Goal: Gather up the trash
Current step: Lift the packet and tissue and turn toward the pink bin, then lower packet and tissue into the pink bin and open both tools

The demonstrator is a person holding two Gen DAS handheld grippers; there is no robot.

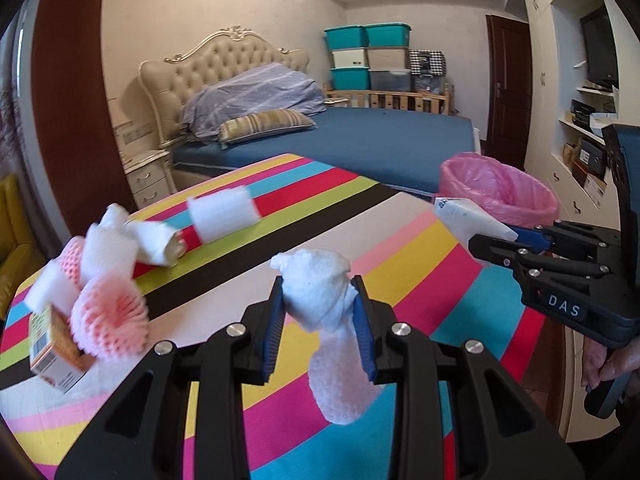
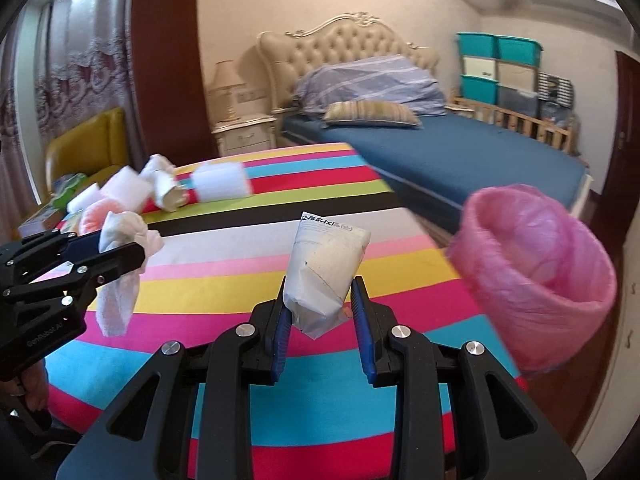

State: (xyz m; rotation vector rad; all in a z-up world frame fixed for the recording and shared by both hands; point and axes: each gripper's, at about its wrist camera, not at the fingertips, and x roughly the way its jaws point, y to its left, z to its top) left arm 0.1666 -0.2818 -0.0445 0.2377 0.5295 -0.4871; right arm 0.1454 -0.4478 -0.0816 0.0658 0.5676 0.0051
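My left gripper (image 1: 319, 298) is shut on a white foam net sleeve (image 1: 320, 292) and holds it above the striped table (image 1: 400, 240); it also shows in the right wrist view (image 2: 120, 248). My right gripper (image 2: 319, 298) is shut on a crumpled white paper packet (image 2: 326, 264), held above the table near its right edge. That packet shows in the left wrist view (image 1: 468, 216). A bin lined with a pink bag (image 2: 536, 264) stands just right of the table, also in the left wrist view (image 1: 500, 188).
More trash lies at the table's far left: pink foam nets (image 1: 108, 320), white foam blocks (image 1: 222, 212), a rolled paper (image 1: 160, 244) and a small carton (image 1: 52, 352). A bed (image 1: 340, 140) stands beyond the table. A yellow chair (image 2: 84, 148) is at the left.
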